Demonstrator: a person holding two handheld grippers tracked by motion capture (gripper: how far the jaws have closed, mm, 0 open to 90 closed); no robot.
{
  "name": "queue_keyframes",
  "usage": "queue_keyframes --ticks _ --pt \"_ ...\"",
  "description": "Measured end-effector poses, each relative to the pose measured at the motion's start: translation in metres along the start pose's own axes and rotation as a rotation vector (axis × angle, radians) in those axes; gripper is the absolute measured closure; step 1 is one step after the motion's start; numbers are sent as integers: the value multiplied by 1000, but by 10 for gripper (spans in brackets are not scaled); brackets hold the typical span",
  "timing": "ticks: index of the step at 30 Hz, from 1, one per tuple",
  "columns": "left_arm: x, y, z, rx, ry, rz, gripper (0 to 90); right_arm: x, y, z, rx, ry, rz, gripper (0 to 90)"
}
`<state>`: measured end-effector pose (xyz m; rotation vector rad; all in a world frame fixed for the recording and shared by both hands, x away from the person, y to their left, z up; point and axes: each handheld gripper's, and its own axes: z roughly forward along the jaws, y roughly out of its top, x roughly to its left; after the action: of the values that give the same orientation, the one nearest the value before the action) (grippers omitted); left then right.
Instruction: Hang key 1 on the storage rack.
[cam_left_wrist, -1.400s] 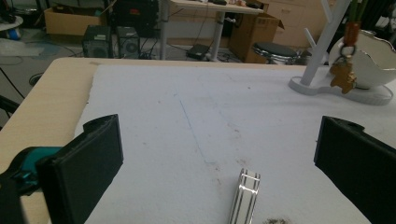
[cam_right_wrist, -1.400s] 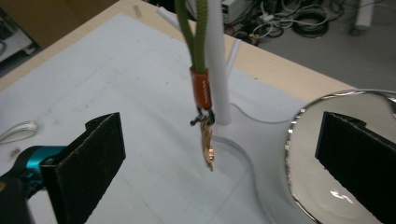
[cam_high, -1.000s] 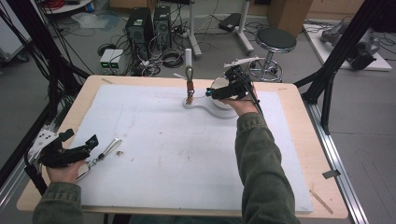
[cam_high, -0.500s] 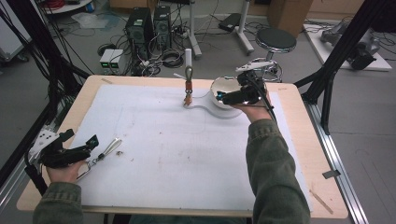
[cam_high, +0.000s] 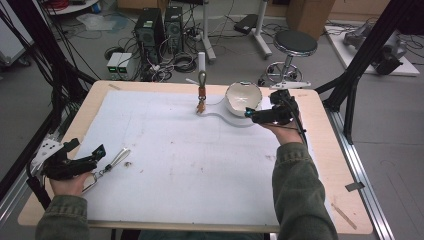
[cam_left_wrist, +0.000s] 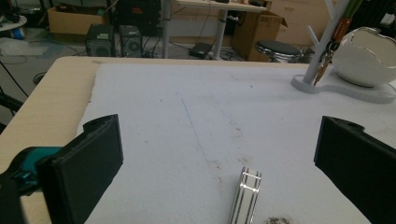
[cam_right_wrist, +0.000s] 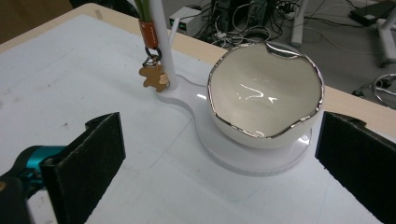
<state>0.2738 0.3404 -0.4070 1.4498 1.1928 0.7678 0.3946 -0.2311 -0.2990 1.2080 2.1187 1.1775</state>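
While the left gripper (cam_high: 95, 152) rests low at the near left corner of the desk (cam_high: 325, 165), its two black jaws stand wide apart and hold nothing. Just past them lies a shiny metal clip (cam_left_wrist: 246, 193), which looks like a key clip with a small ring at one end. In the left gripper view the clip sits between the jaws, a bit to the right of the middle, flat on the white mat (cam_high: 200, 165). Its long side points away from the gripper, up the desk and a little to the right. So I think the gripper only has to move forward and down, then close across the thin sides of the clip.

Far across the desk, the right gripper (cam_high: 257, 116) is also spread open and empty. It hovers just beside the white bowl with the silver rim (cam_right_wrist: 264, 100). The bowl sits on a white stand (cam_right_wrist: 261, 161), and a thin white post (cam_right_wrist: 161, 42) rises from the stand's other end. A little brown bear charm (cam_right_wrist: 154, 77) hangs on that post.

The clip is well apart from the stand, so the left hand is much nearer to it than the right hand.
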Motion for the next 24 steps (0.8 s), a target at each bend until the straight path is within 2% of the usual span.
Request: queue_keyframes --ticks 6,10,18,24 --pt "1 0 0 -3 2 -5 17 -2 -11 -7 -13 -18 12 4" --pt "1 0 -1 -5 4 -5 17 -2 -17 -13 -25 -31 2 4" --pt "0 0 0 -1 -5 -3 17 -8 -40 -24 -52 -50 38 4" --pt "0 0 0 0 -3 -2 17 -13 -54 -29 -48 -53 54 4"
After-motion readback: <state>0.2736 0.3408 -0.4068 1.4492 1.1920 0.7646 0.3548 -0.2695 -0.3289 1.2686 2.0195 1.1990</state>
